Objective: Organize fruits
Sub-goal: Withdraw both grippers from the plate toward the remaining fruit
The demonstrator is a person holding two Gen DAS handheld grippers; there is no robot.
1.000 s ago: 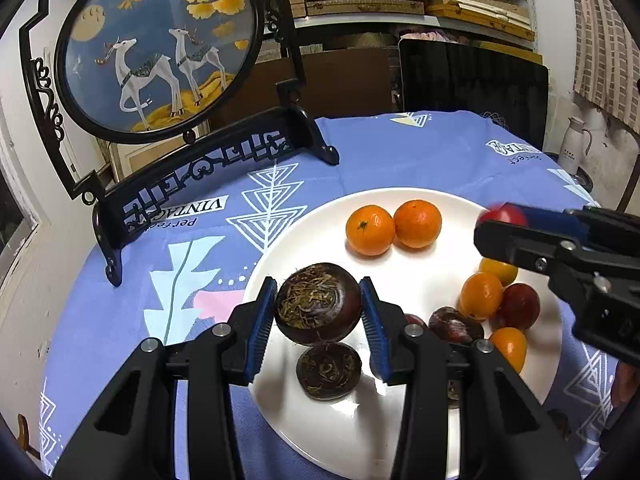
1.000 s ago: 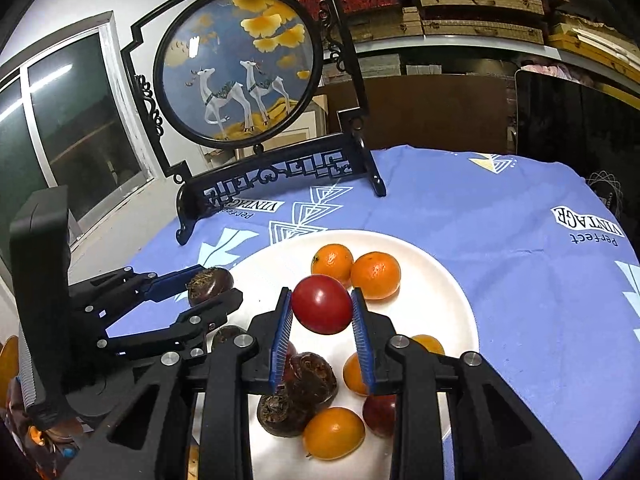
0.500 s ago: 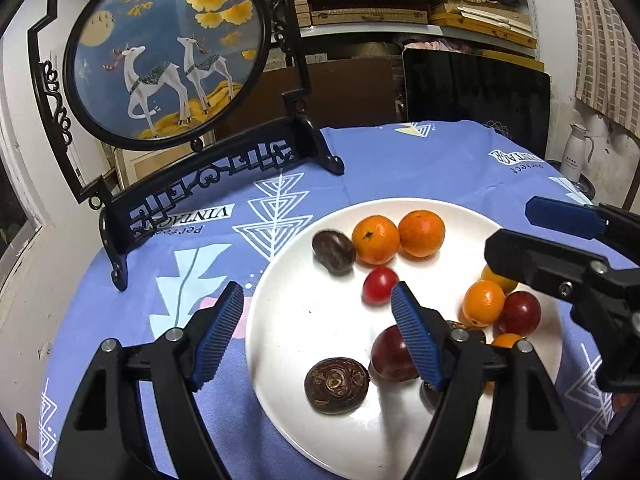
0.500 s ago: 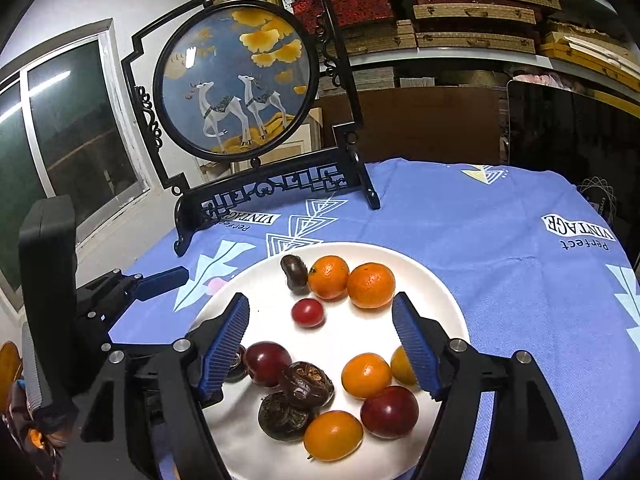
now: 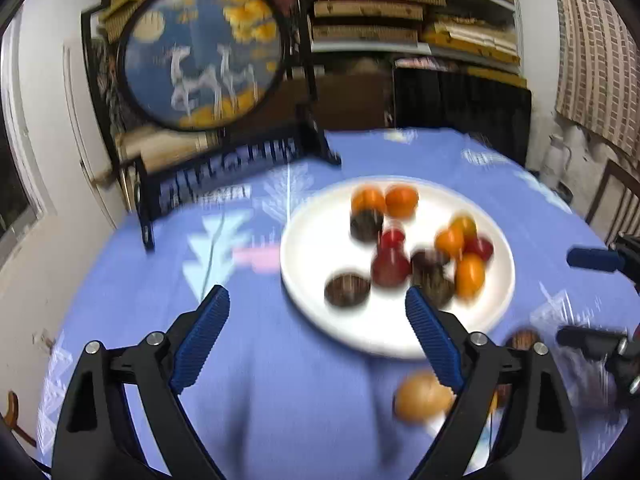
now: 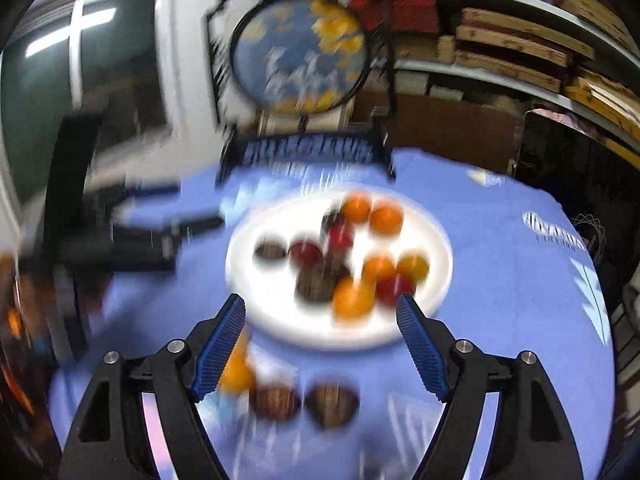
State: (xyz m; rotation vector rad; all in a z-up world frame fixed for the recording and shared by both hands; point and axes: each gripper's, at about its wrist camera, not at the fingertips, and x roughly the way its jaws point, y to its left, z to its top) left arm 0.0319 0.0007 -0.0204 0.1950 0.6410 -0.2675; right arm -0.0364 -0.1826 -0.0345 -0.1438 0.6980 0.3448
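In both views the picture was strongly blurred, so I could read only the large shapes. My left gripper (image 5: 316,320) had its jaws wide apart and held nothing; its blue pads (image 5: 200,340) stood over the blue tablecloth (image 5: 160,280), near the edge of the white plate (image 5: 304,280). My right gripper (image 6: 320,320) was also spread wide and empty, with the near rim of the plate (image 6: 436,240) between its fingers. The fruits were mostly on the plate: two oranges (image 5: 384,200) at the far side, touching each other, a dark round fruit (image 5: 366,226) just beside them, red fruits (image 5: 390,266) in the middle, and more orange ones (image 5: 468,276) toward the right side. One dark fruit (image 5: 346,290) lay alone near the left rim. Some fruits lay off the plate on the cloth: in the right wrist view I saw an orange one (image 6: 236,372) and two dark ones (image 6: 304,402) close to my gripper. Behind the plate stood a round deer screen (image 5: 200,56) in its black frame.
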